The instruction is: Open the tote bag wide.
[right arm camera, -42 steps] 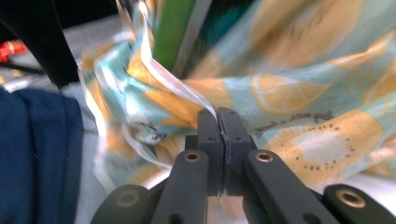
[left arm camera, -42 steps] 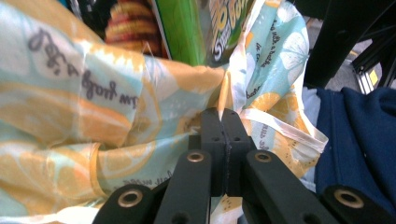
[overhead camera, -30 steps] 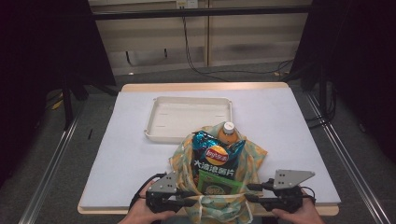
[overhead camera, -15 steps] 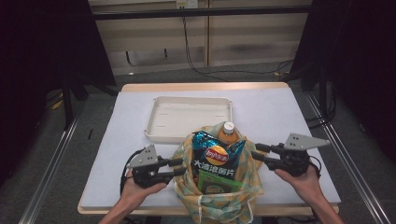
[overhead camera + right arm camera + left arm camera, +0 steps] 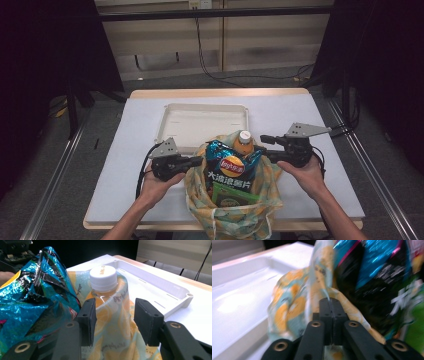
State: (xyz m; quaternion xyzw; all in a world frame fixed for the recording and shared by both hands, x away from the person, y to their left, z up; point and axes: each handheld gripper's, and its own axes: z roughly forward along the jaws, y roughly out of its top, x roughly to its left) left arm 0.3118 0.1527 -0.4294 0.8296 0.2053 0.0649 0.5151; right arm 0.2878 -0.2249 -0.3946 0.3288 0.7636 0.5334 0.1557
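At the near edge of the worktop (image 5: 125,200) we note a patterned cloth bag (image 5: 232,217), yellow and pale blue, standing open with its lower end hanging over the edge. Inside it, nearest us, a green packet (image 5: 231,194); behind that a blue crisp bag (image 5: 231,162) standing upright, and behind that an orange drink bottle (image 5: 244,142) with a white cap, its neck rising past the bag's rim. Our left gripper (image 5: 197,161) sits at the bag's left rim — in the left gripper view its jaws have just been closing and are now clenched flat together on a fold of the cloth (image 5: 322,287), which rises straight out from between the tips. The picture there is blurred, so finer detail of the fold escapes us. Our right gripper (image 5: 264,139) is at the bag's right rim, level with the bottle; in the right gripper view its jaws have just been opening and stand parted, with the bag's cloth (image 5: 117,322) and the bottle (image 5: 103,282) lying in the gap ahead of them. We cannot tell whether either pad touches the cloth; neither is pressing on it. Beyond the bag, touching or just beside its far rim, lies a white tray (image 5: 172,112), shallow and rectangular, set on the white sheet that covers the worktop.
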